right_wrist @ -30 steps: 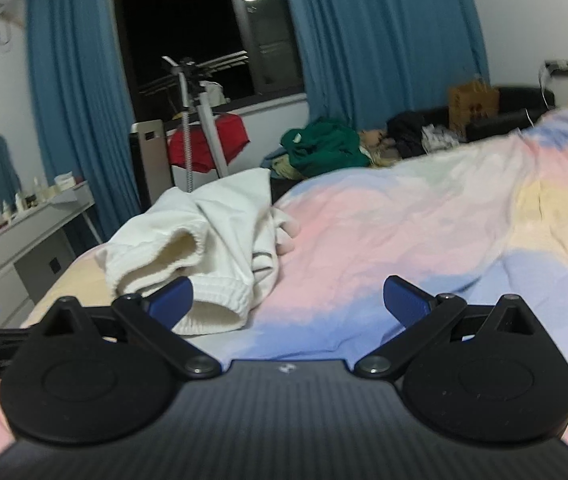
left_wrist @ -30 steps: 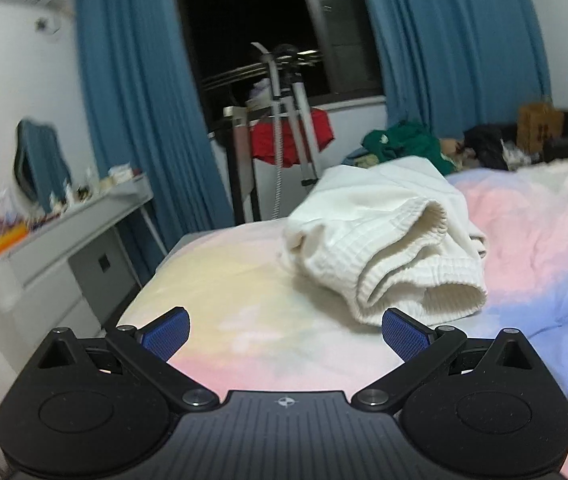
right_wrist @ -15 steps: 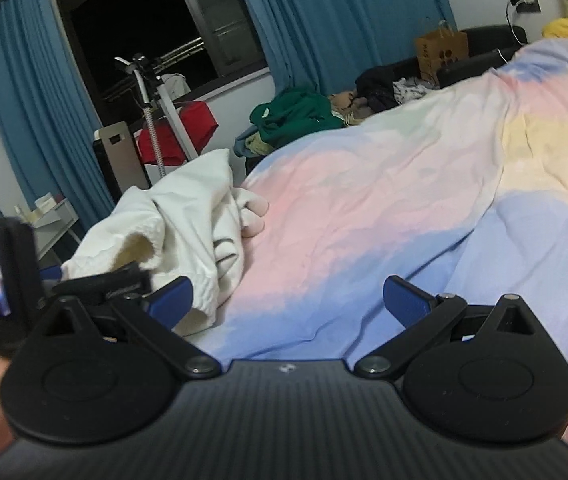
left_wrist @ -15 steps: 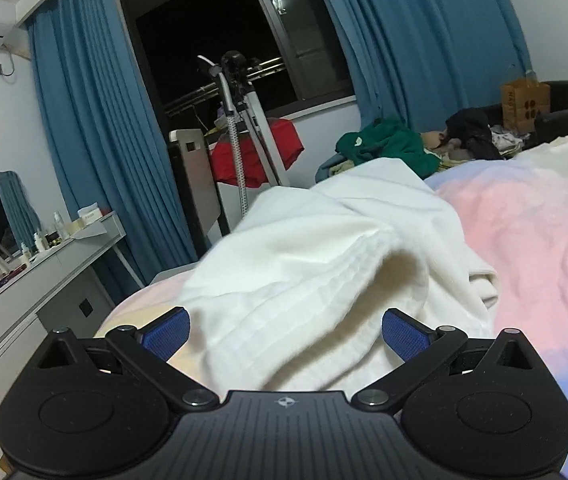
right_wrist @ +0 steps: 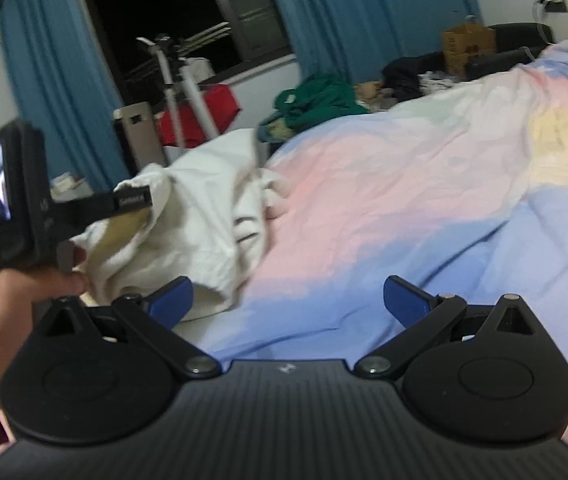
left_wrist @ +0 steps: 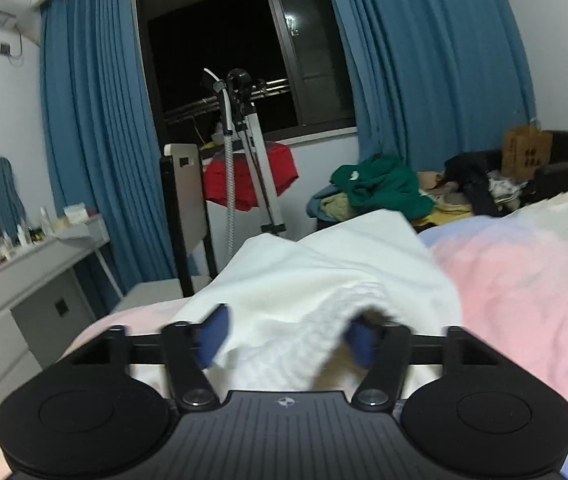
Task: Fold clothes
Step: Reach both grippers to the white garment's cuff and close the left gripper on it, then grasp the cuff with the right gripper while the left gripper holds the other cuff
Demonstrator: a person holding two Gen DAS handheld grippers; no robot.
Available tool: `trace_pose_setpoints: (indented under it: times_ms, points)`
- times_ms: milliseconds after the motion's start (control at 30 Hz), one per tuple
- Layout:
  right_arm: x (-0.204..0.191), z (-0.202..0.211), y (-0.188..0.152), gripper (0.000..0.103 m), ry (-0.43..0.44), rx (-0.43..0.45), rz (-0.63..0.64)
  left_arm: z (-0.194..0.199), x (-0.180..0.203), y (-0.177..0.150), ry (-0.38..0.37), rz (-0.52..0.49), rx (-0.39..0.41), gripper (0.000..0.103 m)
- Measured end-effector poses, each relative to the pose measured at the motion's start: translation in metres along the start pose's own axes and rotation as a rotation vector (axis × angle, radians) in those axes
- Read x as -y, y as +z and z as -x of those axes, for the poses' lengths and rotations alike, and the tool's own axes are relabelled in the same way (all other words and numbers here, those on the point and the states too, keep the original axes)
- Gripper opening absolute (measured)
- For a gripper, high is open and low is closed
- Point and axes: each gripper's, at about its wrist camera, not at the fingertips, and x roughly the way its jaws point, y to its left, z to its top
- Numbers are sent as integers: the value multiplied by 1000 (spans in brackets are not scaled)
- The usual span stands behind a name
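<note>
Lower centre of left wrist view: left hand-held gripper (left_wrist: 286, 338) jaws just closing w/ white garment (left_wrist: 324, 280) hem between pads. Garment bunched on bed (right_wrist: 404, 200), frame left. Right hand-held gripper (right_wrist: 288, 296) spread wide, nothing between.

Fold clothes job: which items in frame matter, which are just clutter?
In play:
- white garment, ribbed hem between the jaws
- left hand-held gripper, jaws just closing on that hem
- right hand-held gripper, open, nothing held
- pastel bedspread

Clutter:
- green clothes pile
- garment steamer stand
- red cloth
- cardboard box
- grey desk
</note>
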Motion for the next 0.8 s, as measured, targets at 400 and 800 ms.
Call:
trace_pose_setpoints:
  times_ms: [400,800]
  points:
    - [-36,14,-7,103,18,74,173,112,-108,22,-24,245,67,9]
    - [-69,-3,-41,97,86,-153,337,160,-227,-59,-16,444,4,9]
